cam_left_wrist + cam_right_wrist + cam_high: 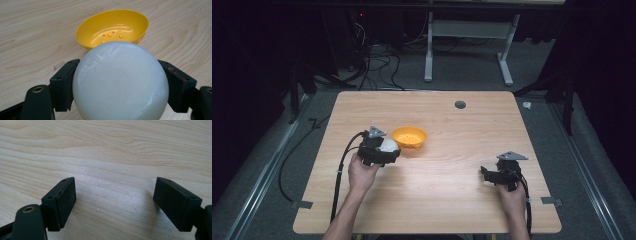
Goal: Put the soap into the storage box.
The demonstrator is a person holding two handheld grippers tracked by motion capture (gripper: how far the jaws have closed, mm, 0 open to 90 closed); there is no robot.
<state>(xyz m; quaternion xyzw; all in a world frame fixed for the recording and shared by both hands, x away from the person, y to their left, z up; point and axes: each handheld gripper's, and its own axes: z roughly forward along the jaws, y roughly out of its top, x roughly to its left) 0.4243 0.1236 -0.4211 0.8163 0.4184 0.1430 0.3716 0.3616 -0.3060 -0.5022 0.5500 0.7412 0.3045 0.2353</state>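
Left gripper [384, 150] is clamped on a white ball [120, 81], both jaws pressed against its sides. A yellow bowl [113, 27] with small holes in its bottom sits on the table [452, 185] just past the ball, ahead of the jaws. Right gripper [113, 202] is well apart from all that, jaws spread wide, bare wood between them.

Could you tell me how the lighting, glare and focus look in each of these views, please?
High view: bright table, dark surroundings. Left gripper view: sharp glare streaks inside the yellow bowl, soft sheen on the white ball, near jaws slightly blurred. Right gripper view: even light, crisp wood grain, faint jaw shadows.
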